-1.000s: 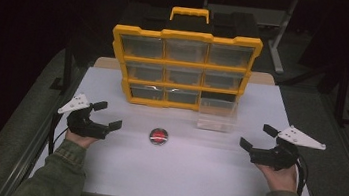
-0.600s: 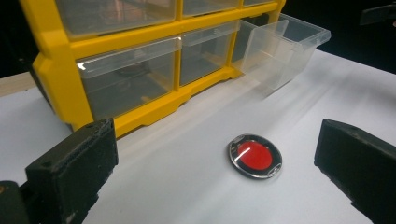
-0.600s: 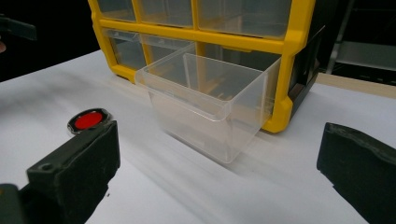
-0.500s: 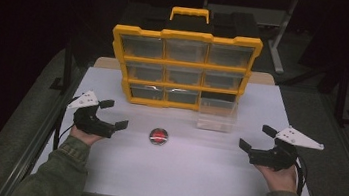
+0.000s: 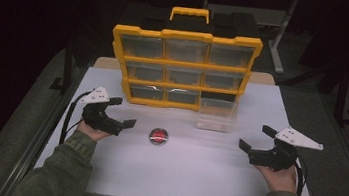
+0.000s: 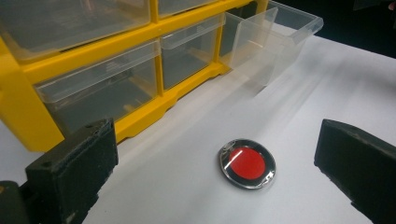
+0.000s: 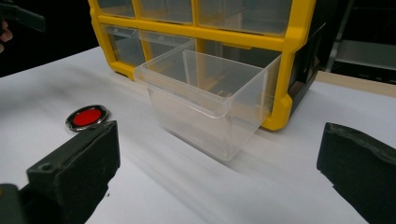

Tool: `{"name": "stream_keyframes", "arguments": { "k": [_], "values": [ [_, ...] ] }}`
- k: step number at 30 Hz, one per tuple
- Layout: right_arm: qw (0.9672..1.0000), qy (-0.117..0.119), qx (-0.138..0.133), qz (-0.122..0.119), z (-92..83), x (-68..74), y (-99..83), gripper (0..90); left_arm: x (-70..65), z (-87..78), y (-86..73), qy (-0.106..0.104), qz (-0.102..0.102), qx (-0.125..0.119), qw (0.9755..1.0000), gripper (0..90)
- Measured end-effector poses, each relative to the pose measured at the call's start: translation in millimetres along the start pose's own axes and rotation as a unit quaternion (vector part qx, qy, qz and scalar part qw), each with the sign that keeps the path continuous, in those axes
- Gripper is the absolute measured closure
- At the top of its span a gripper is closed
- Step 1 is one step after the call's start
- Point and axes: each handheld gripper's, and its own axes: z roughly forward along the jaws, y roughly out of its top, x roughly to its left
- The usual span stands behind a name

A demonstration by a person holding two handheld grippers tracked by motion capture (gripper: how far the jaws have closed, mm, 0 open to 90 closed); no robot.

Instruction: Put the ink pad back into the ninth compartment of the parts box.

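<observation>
**High view: disc pickup geometry, both hand-held grippers released**

High view places the small round red disc with a dark metallic rim [image 5: 158, 136] flat on the white bench [image 5: 192, 181], near the middle and in front of the yellow plastic organiser cabinet with clear drawers [image 5: 183, 69]. The clear plastic drawer [image 5: 217, 115] from the bottom right slot stands pulled out onto the bench, to the right of the disc and apart from it.

Your left hand-held gripper [image 5: 122, 117] is released, its jaws spread and holding nothing. The disc lies just beyond its jaw tips, toward the bench centre. In the left gripper view the disc [image 6: 246, 163] sits ahead between the two black jaws, somewhat nearer the right-hand one. Being round, the disc has no long axis, so jaw orientation around it is judged not critical; its low, flat profile is what matters, and the jaws will likely need to come down close to the bench surface.

Your right hand-held gripper [image 5: 255, 140] is also released and empty. It is clearly farther from the disc and faces the drawer [image 7: 210, 100], with the disc [image 7: 87, 117] off to its left. The left hand-held gripper is therefore the nearer one for the disc.

Limits of view:
- The drawer's interior floor is hard to read through the clear walls.
- The contents of the closed drawers cannot be made out.
- The disc's thickness cannot be judged.
</observation>
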Motion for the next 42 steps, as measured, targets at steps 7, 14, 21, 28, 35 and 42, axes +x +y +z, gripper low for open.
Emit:
{"name": "stream_keyframes", "arguments": {
  "k": [7, 14, 21, 28, 35, 42],
  "values": [
    [1.0, 0.002, 0.002, 0.0, 0.5, -0.2, -0.5, 0.0, -1.6, 7.8, 9.6, -0.011, 0.011, 0.012, 0.9998, 0.0],
    [1.0, 0.0, 0.003, -0.001, 0.5, -0.3, -0.7, 0.0, -6.7, 16.8, 18.6, -0.023, 0.024, 0.021, 0.9992, 0.0],
    [1.0, 0.003, 0.003, -0.002, 0.8, 0.5, -1.3, 0.0, -10.9, 27.9, 24.0, -0.033, 0.036, 0.035, 0.9982, 0.0],
    [1.0, 0.003, 0.003, -0.002, 0.9, 0.4, -1.4, 0.0, -13.8, 35.3, 27.7, -0.039, 0.042, 0.044, 0.9974, 0.0],
    [1.0, 0.006, 0.004, -0.003, 1.7, 1.0, -2.1, 0.0, -14.0, 44.6, 30.6, -0.042, 0.046, 0.055, 0.9965, 0.0],
    [0.9999, 0.009, 0.005, -0.004, 2.3, 1.3, -2.6, 0.0, -13.2, 51.7, 35.8, -0.044, 0.051, 0.066, 0.9956, 0.0]
  ]
}}
